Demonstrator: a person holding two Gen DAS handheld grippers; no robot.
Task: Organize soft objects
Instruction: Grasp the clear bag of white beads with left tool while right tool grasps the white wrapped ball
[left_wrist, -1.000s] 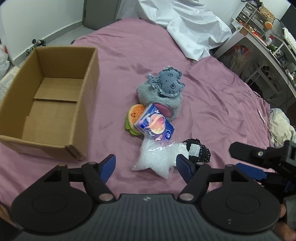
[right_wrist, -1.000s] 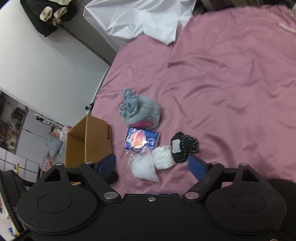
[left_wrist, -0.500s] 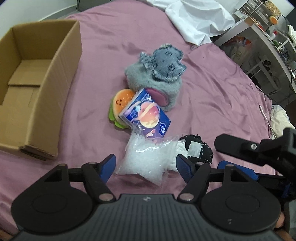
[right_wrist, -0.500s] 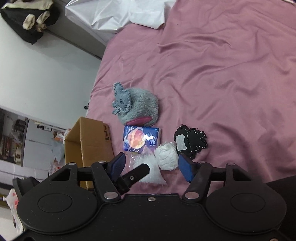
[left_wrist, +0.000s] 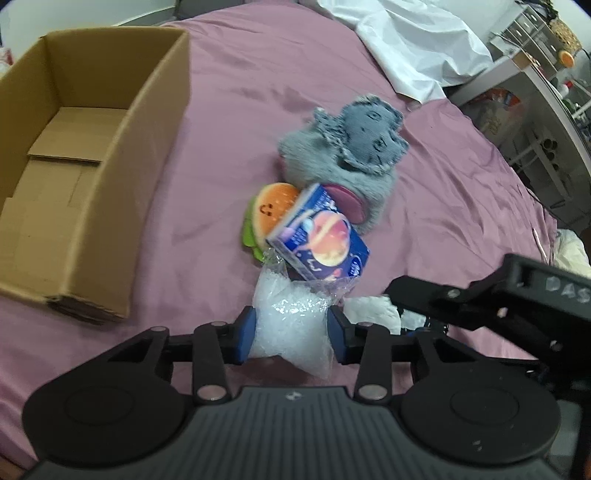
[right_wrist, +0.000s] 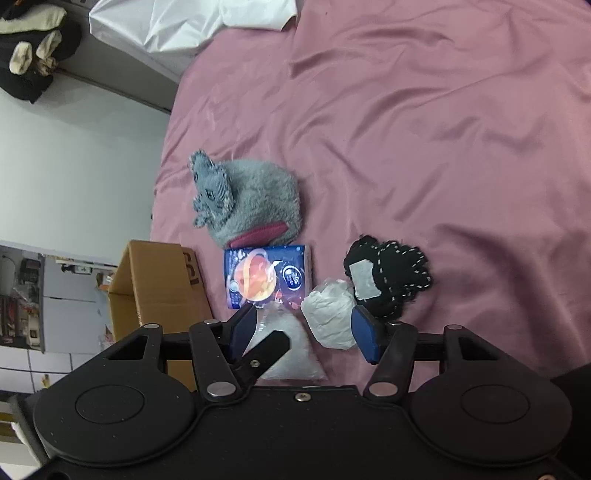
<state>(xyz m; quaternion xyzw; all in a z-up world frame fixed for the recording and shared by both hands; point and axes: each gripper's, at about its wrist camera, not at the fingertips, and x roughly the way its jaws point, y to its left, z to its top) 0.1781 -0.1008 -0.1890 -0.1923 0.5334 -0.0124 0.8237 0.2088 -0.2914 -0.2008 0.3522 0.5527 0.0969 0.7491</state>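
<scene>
A clear bag of white beads (left_wrist: 291, 317) lies on the pink bed, and my left gripper (left_wrist: 291, 334) is closing on it, both blue pads against its sides. Behind it lie a blue planet-print tissue pack (left_wrist: 321, 240), a burger plush (left_wrist: 269, 210) and a grey plush (left_wrist: 343, 155). My right gripper (right_wrist: 304, 332) is closing too. A white crumpled wad (right_wrist: 328, 321) sits between its fingers near the right pad, and the left pad stands clear of it. A black knit piece (right_wrist: 395, 277) lies just right of the wad. The clear bag (right_wrist: 291, 354) shows partly behind the other tool's finger.
An open cardboard box (left_wrist: 159, 122) stands on the bed left of the pile, its inside bare. A white sheet (left_wrist: 417, 44) is heaped at the far end. Shelves and a desk (left_wrist: 546, 92) stand beyond the bed's right edge.
Both grippers have sunk closer to the pile. The left jaws have narrowed onto the clear bag. The right jaws have narrowed around the white wad.
</scene>
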